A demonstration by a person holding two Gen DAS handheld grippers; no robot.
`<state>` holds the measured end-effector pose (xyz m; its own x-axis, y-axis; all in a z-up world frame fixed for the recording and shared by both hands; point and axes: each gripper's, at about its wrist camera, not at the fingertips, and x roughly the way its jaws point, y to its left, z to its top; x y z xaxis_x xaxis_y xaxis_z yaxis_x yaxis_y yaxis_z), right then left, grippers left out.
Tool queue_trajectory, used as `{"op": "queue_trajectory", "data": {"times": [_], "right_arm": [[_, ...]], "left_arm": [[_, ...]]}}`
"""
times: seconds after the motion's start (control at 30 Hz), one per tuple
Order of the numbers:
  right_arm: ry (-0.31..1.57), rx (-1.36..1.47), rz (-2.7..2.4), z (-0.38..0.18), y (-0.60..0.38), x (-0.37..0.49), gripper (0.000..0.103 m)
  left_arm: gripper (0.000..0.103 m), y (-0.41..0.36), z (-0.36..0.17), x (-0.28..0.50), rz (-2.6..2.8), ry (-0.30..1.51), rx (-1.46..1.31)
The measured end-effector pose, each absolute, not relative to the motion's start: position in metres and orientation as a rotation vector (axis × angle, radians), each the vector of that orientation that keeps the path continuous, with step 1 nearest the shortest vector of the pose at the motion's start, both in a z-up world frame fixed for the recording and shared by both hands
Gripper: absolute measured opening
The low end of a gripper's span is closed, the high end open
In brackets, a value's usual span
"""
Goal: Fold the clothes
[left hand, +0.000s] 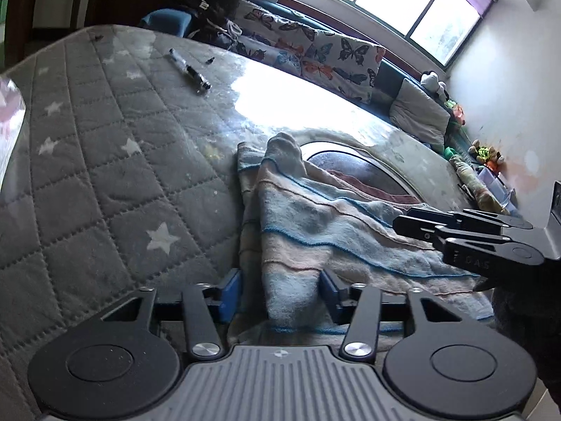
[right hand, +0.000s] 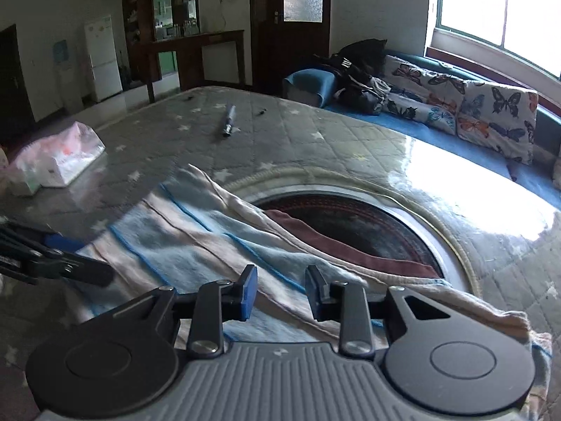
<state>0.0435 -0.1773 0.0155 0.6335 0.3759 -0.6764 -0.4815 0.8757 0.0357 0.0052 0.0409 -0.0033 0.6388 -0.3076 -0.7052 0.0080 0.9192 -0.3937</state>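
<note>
With both tools held low over the near hem, we keep the left gripper [left hand: 280, 294] and the right gripper [right hand: 280, 291] spread wide, gripping nothing. Between and beyond them, the striped blue-and-cream garment [left hand: 315, 224] lies rumpled on the glass-topped star-quilted table [left hand: 105, 161], partly covering a dark round inset [right hand: 368, 224]. We judge the grasp step pending: next, close on both hem corners. Farther off lies a pen [right hand: 228, 119].

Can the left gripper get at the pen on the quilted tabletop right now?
Probably yes. The left gripper is open and empty over the striped towel; the pen lies beyond it, with only bare quilted cover between. It needs a forward reach.
</note>
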Motion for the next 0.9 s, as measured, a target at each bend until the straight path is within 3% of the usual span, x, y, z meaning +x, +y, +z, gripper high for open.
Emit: {"op": "queue_trajectory", "data": {"times": [0.2,0.5,0.6,0.73,0.77,0.9], "right_arm": [[0.720,-0.149,0.577,0.023,-0.159,0.035,0.030],[0.775,-0.224,0.700,-0.004,-0.114,0.027,0.030],[0.788,-0.224,0.705,-0.007,-0.114,0.028,0.030],[0.781,-0.192,0.703,0.003,-0.121,0.030,0.030],[0.779,-0.179,0.700,0.005,-0.123,0.031,0.030],[0.774,-0.127,0.687,0.019,-0.130,0.035,0.030]], "left_arm": [[0.054,0.047,0.000,-0.012,-0.128,0.841,-0.319],[0.051,0.053,-0.003,-0.019,-0.130,0.832,-0.327],[0.041,0.051,-0.004,-0.017,-0.153,0.832,-0.332],[0.037,0.048,-0.007,-0.015,-0.192,0.833,-0.332],[0.026,0.048,-0.008,-0.014,-0.199,0.833,-0.338],[0.017,0.045,-0.003,-0.019,-0.205,0.805,-0.357]]}}
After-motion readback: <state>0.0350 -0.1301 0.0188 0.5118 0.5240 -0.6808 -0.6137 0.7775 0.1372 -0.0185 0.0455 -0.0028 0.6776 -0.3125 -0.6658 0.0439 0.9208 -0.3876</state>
